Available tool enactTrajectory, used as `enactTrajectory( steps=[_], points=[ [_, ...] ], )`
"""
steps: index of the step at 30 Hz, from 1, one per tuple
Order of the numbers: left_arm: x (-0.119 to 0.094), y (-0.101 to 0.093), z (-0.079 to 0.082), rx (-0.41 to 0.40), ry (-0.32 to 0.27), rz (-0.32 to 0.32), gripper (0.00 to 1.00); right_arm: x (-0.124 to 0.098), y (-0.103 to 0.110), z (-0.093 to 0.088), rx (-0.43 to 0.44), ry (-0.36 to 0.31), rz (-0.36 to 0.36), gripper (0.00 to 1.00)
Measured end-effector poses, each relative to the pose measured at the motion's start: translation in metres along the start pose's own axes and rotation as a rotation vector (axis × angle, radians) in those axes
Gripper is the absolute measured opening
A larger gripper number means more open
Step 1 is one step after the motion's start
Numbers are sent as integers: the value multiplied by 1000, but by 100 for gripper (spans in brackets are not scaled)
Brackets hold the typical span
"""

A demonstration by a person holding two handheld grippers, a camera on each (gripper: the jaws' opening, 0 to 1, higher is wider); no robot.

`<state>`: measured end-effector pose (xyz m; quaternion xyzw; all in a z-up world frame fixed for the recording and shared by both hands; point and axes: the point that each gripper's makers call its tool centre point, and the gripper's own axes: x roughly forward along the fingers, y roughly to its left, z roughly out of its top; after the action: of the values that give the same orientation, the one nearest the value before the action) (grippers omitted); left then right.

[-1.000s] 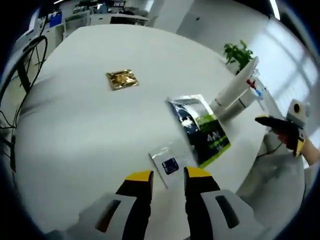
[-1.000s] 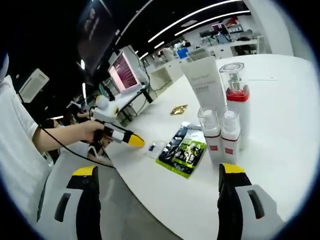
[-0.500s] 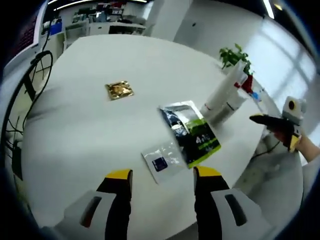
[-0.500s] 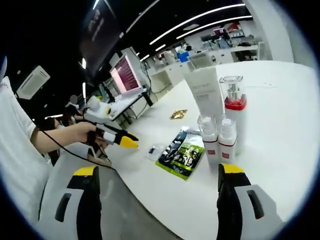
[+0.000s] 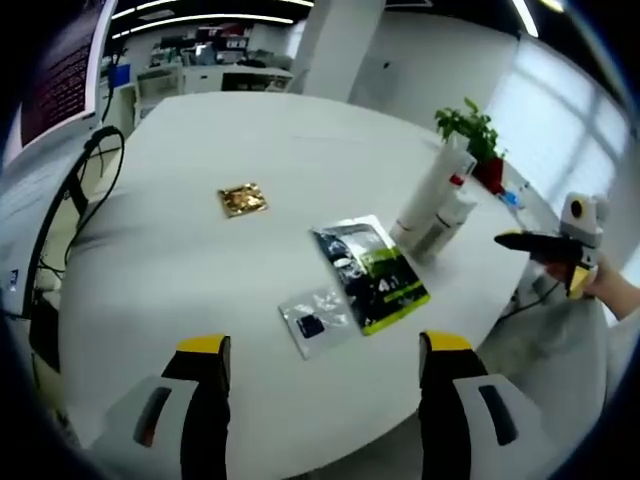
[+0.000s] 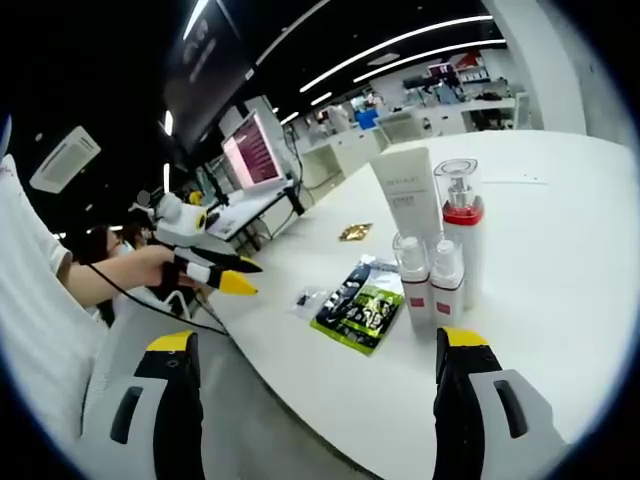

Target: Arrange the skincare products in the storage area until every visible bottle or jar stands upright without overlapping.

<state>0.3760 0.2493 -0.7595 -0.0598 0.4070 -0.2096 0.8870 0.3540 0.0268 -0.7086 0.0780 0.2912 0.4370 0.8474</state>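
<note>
A: What do my two claws have?

B: Nothing. In the left gripper view my left claw (image 5: 322, 355) is wide open at 6 o'clock, with bare white tabletop (image 5: 180, 250) between its yellow tips. In the right gripper view my right claw (image 6: 325, 345) is wide open too, holding nothing.

A: Where are the skincare things?

B: In the right gripper view they stand in a tight bunch at about 1 o'clock. There is a tall white tube (image 6: 405, 205), a pump bottle (image 6: 461, 225) with a red band, and two small bottles (image 6: 430, 280) in front. All are upright and close side by side.

A: Anything flat?

B: Yes. In the left gripper view a green and black packet (image 5: 370, 275) lies near the middle. A small clear sachet (image 5: 315, 320) lies just beside it, at its 7 o'clock. A gold sachet (image 5: 243, 199) lies well apart, at 11 o'clock.

A: Can I see the other claw?

B: Yes. My right one is at 3 o'clock in the left gripper view, off the tabletop edge.
</note>
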Motion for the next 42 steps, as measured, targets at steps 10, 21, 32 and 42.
enactTrajectory(
  steps=[10,21,32,42],
  points=[
    [-26,-8,10,-27,-124,11,81,-5,5,1,-18,-10,-4,97],
    [-47,1,2,-58,-179,97,91,-8,12,1,-56,1,-10,98],
    [-59,0,20,-46,-277,125,99,-13,11,6,-66,-25,-29,99],
    [-57,2,20,-32,-262,127,99,-14,8,7,-64,-33,-43,99]
  ],
)
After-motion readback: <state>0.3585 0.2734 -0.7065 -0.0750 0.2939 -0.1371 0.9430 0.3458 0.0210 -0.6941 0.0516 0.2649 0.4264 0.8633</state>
